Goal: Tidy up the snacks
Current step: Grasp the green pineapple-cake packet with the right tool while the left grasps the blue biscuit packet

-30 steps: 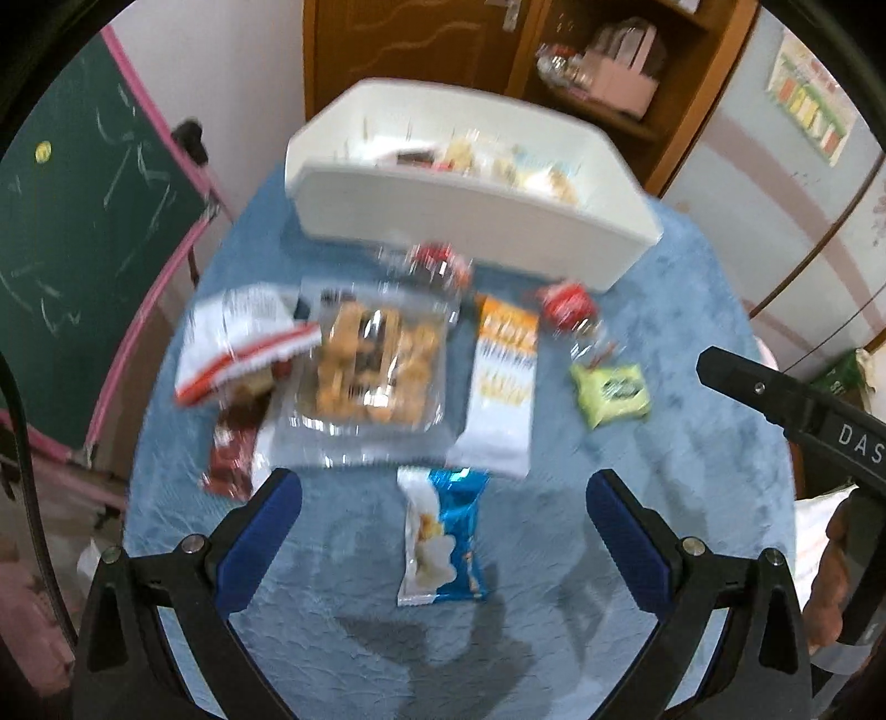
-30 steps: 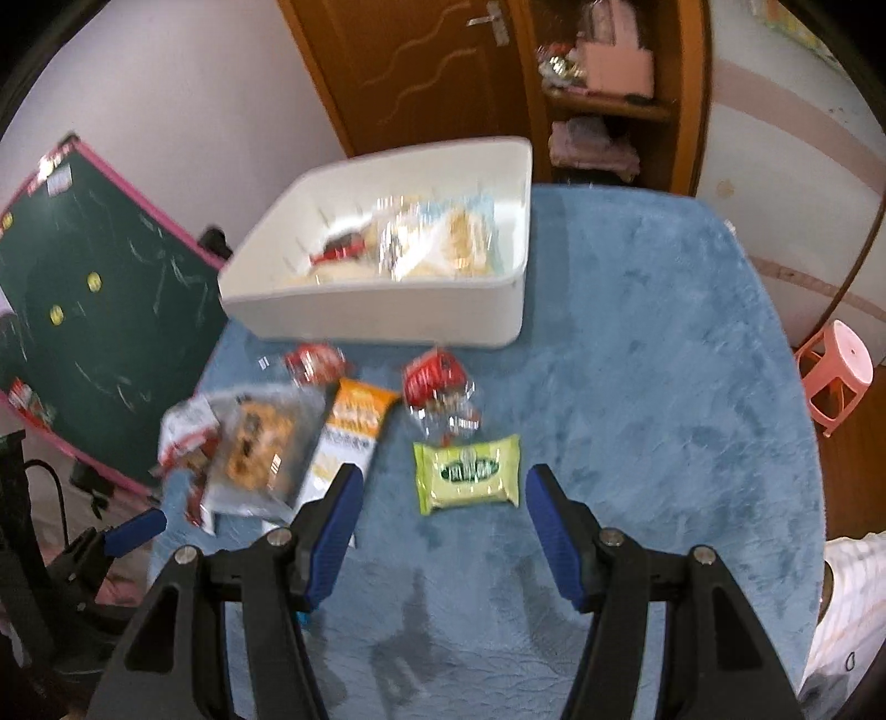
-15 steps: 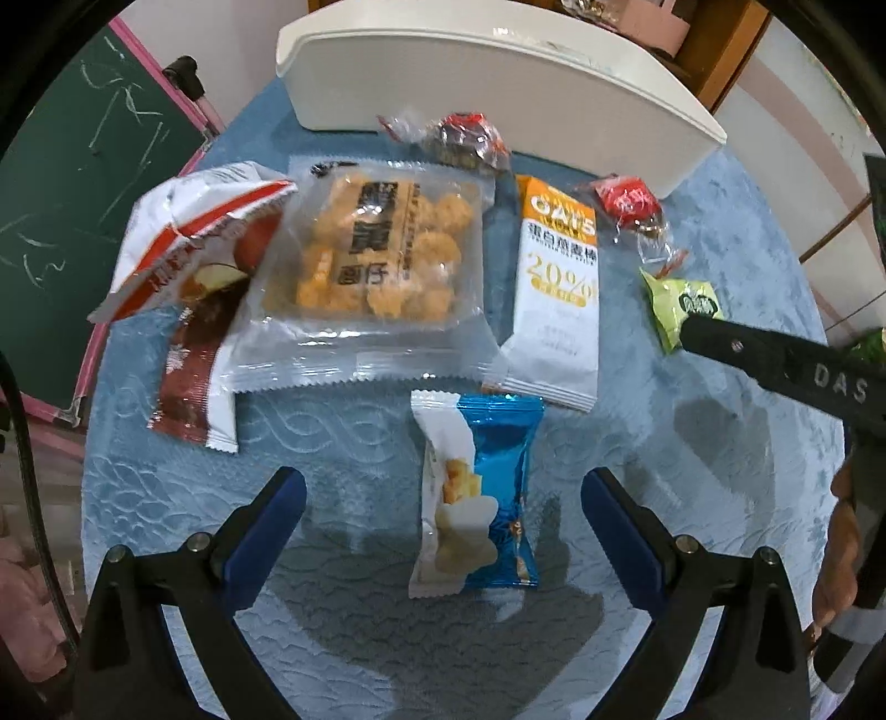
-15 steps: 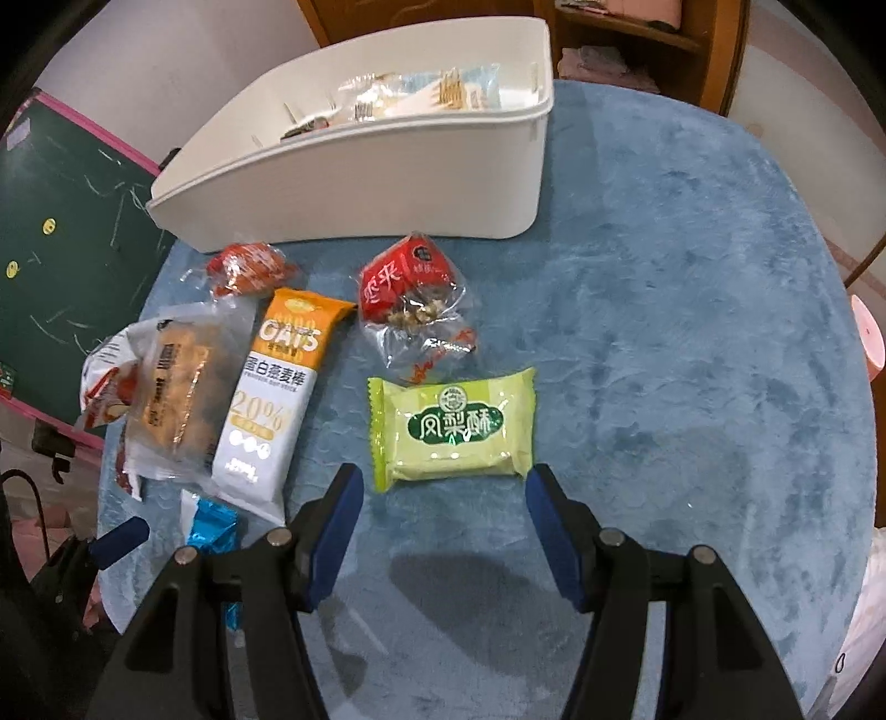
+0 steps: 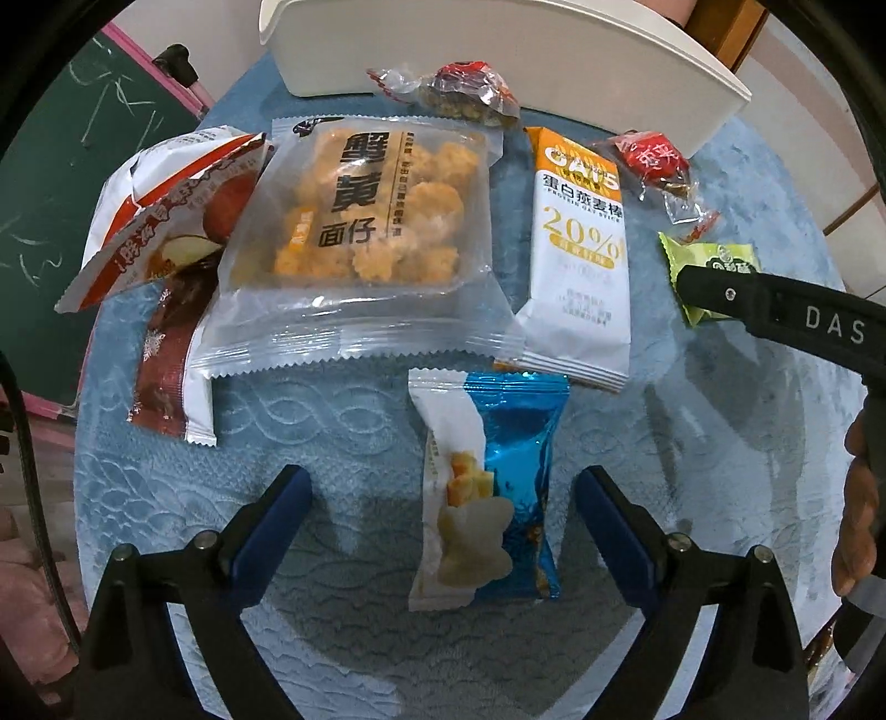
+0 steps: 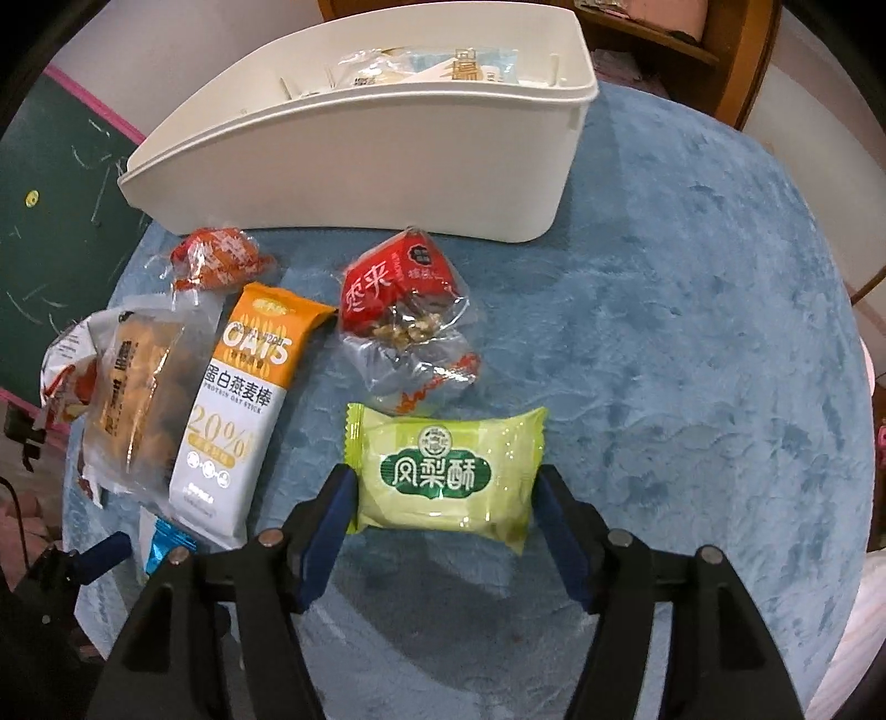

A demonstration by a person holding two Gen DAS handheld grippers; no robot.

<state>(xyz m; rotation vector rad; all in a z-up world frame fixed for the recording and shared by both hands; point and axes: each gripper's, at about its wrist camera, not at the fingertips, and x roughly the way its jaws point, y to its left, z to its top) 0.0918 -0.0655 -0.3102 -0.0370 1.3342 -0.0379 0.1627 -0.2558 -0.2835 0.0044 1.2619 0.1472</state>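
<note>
My left gripper (image 5: 443, 487) is open, its fingers on either side of a blue and white snack pack (image 5: 487, 487) on the blue table cover. My right gripper (image 6: 443, 487) is open, its fingers on either side of a green pineapple-cake pack (image 6: 446, 473), also in the left wrist view (image 5: 714, 266). A white bin (image 6: 360, 144) with several snacks inside stands behind. In front of it lie an orange and white oat bar (image 6: 238, 410), a clear pack of yellow puffs (image 5: 371, 232), and two red-wrapped nut candies (image 6: 404, 299) (image 6: 219, 260).
A red and white apple-print bag (image 5: 160, 210) and a brown packet (image 5: 166, 360) lie at the table's left edge. A green chalkboard (image 5: 50, 155) stands left of the table. A wooden shelf (image 6: 692, 39) is behind the bin.
Both grippers have moved forward and down toward the table. The left now straddles the blue and white pack; the right now straddles the green pack. Nothing else has moved.
</note>
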